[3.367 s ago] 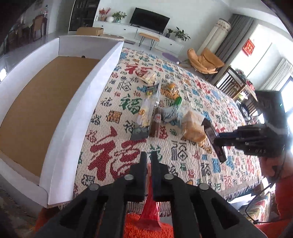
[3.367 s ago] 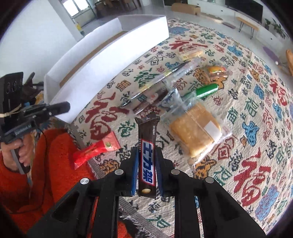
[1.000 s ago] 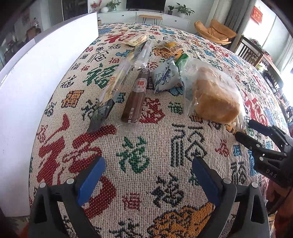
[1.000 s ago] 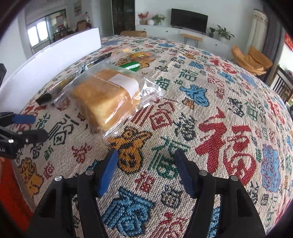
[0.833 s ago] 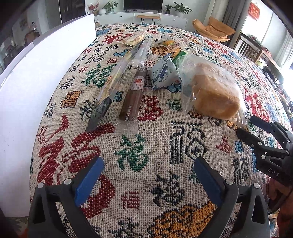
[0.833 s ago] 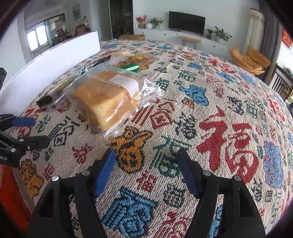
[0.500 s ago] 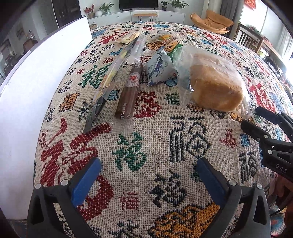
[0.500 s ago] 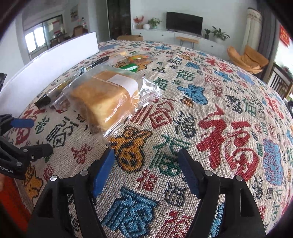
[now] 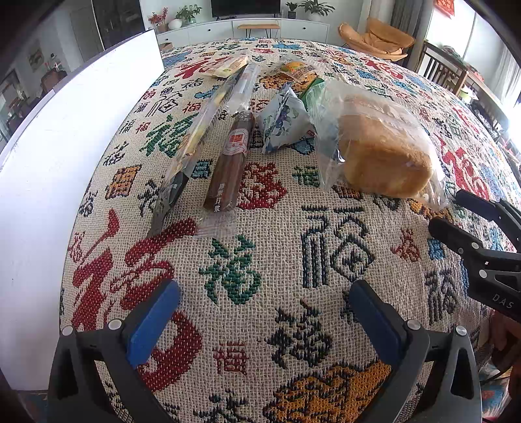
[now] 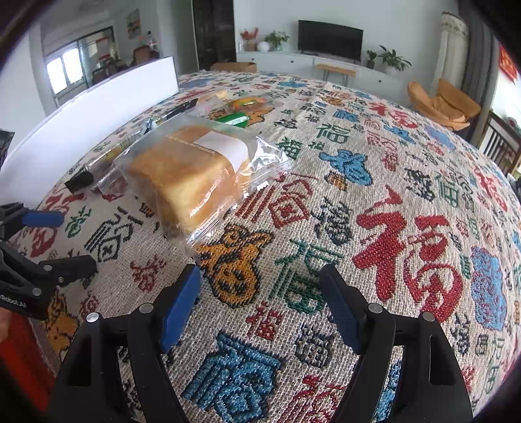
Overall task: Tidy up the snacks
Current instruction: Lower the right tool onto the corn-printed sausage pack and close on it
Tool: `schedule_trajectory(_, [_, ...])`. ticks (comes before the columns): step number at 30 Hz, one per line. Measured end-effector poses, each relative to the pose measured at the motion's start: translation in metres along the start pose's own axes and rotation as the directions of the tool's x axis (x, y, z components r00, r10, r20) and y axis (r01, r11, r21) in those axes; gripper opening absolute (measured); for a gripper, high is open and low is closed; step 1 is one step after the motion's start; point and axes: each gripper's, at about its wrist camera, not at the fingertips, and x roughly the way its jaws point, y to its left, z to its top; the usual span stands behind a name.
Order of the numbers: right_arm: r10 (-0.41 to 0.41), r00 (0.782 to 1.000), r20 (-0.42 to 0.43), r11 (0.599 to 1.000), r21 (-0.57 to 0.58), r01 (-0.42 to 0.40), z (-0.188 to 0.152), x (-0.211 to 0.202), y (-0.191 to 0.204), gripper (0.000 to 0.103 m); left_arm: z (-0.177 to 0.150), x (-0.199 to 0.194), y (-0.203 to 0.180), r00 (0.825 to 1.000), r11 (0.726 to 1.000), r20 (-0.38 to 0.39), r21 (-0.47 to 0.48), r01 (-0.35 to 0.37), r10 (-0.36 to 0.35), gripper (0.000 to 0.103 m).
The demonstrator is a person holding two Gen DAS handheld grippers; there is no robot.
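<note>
Several snacks lie on a patterned cloth. A bagged bread loaf (image 9: pixel 381 153) (image 10: pixel 192 172) lies at centre right. A brown sausage stick (image 9: pixel 232 162), a long clear packet (image 9: pixel 198 143) and a blue-white pouch (image 9: pixel 281 122) lie to its left. A green packet (image 10: pixel 232 118) and an orange snack (image 9: pixel 294 70) lie further back. My left gripper (image 9: pixel 260 312) is open and empty, low over the cloth in front of the sausage. My right gripper (image 10: pixel 260 296) is open and empty, just in front of the bread's near corner.
A white box wall (image 9: pixel 65 136) (image 10: pixel 97 104) runs along the left side of the cloth. The cloth's front edge drops off near both grippers. Living-room furniture and a TV (image 10: pixel 330 31) stand far behind.
Both grippers held snacks 3.4 s ago and are now open and empty. Over the last second both have crept slightly forward over the cloth, and the right gripper's jaws have opened a little wider.
</note>
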Motion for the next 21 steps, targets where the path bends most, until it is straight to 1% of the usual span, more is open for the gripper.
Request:
schedule_trajectory(1, [0.005,1.0,-0.007,1.0,0.002,-0.005,0.0,-0.001,-0.001,0.078,0.0,0.0,0.0,1.0,1.0,0.0,0.0,0.0,0.0,0.103])
schedule_trajectory(3, [0.036,0.999,-0.025,0.998,0.055,-0.035,0.003,-0.01,-0.009,0.076,0.0,0.0,0.0,1.0,1.0,0.0,0.0,0.0,0.0,0.103])
schedule_trajectory(5, [0.083,0.997,-0.008,0.99,0.116,-0.082,0.016,-0.022,-0.023,0.076,0.0,0.0,0.0,1.0,1.0,0.0,-0.001,-0.001,0.001,0.103])
schedule_trajectory(7, [0.089,0.996,-0.004,0.986,0.139,-0.088,0.047,-0.029,-0.035,0.076,0.001,0.0,-0.001,1.0,1.0,0.002,-0.003,-0.002,0.002,0.103])
schedule_trajectory(9, [0.112,0.994,-0.006,0.981,0.162,-0.11,0.088,-0.03,-0.046,0.078,0.001,-0.001,-0.001,1.0,1.0,0.003,-0.004,-0.003,0.003,0.103])
schedule_trajectory(11, [0.155,0.987,-0.047,0.97,0.199,-0.142,0.13,-0.018,-0.052,0.079,0.001,-0.001,-0.001,1.0,1.0,0.003,-0.004,-0.002,0.002,0.103])
schedule_trajectory(12, [0.194,0.978,-0.081,0.958,0.231,-0.171,0.147,-0.007,-0.054,0.079,0.001,0.0,-0.001,1.0,1.0,0.003,-0.004,-0.002,0.002,0.103])
schedule_trajectory(14, [0.288,0.946,-0.149,0.919,0.321,-0.23,0.173,0.021,-0.054,0.079,0.001,0.0,-0.001,1.0,1.0,0.003,-0.004,-0.002,0.002,0.103])
schedule_trajectory(16, [0.354,0.912,-0.206,0.871,0.427,-0.242,0.189,0.054,-0.053,0.079,0.0,0.0,-0.001,1.0,1.0,0.003,-0.004,-0.002,0.002,0.103])
schedule_trajectory(17, [0.382,0.896,-0.228,0.84,0.489,-0.234,0.194,0.072,-0.052,0.079,0.0,0.0,0.0,1.0,1.0,0.003,-0.004,-0.003,0.003,0.103])
schedule_trajectory(19, [0.436,0.868,-0.238,0.759,0.616,-0.212,0.198,0.104,-0.054,0.077,0.0,0.0,0.0,1.0,1.0,0.003,-0.004,-0.002,0.002,0.103])
schedule_trajectory(20, [0.451,0.863,-0.227,0.719,0.665,-0.2,0.201,0.116,-0.054,0.077,0.0,0.0,0.0,1.0,1.0,0.004,-0.004,-0.002,0.002,0.103])
schedule_trajectory(21, [0.449,0.867,-0.215,0.694,0.695,-0.188,0.202,0.127,-0.052,0.072,0.0,0.0,0.0,1.0,1.0,0.004,-0.004,-0.002,0.002,0.103])
